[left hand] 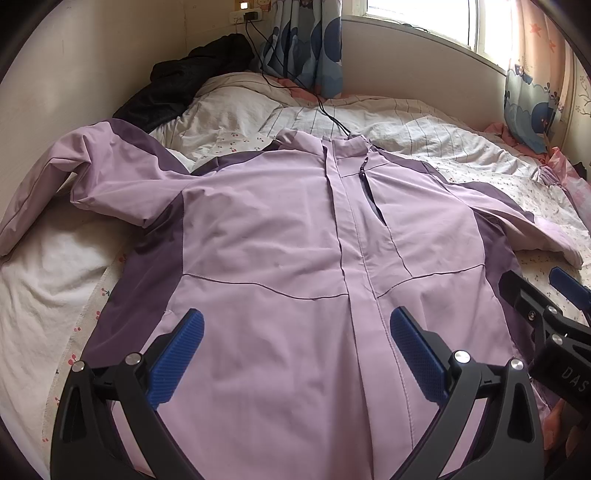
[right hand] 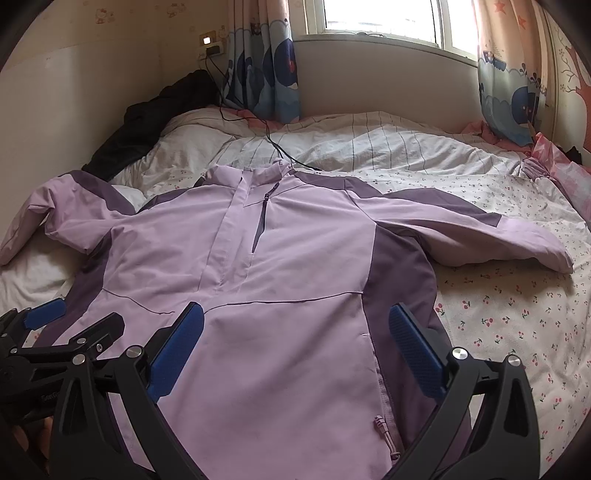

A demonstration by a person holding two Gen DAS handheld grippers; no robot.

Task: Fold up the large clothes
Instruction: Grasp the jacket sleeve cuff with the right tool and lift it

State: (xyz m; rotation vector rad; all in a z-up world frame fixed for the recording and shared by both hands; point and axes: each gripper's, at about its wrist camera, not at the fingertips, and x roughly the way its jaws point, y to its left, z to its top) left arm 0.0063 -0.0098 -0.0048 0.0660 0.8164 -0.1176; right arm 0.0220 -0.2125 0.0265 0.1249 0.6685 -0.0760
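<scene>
Jaws of both grippers gape wide and empty, side by side above the lilac jacket (left hand: pixel 280 229) hem.

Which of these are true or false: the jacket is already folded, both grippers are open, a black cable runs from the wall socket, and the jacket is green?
1. The lilac jacket is already folded. False: it lies spread flat, front up, both sleeves out to the sides.
2. The left gripper and the right gripper are both open. True: each hangs over the hem end, holding nothing.
3. A black cable runs from the wall socket across the bedding to the collar. True.
4. The jacket is green. False: it is lilac with darker purple panels.
5. A dark garment lies on the jacket. False: it lies apart, by the wall.
</scene>
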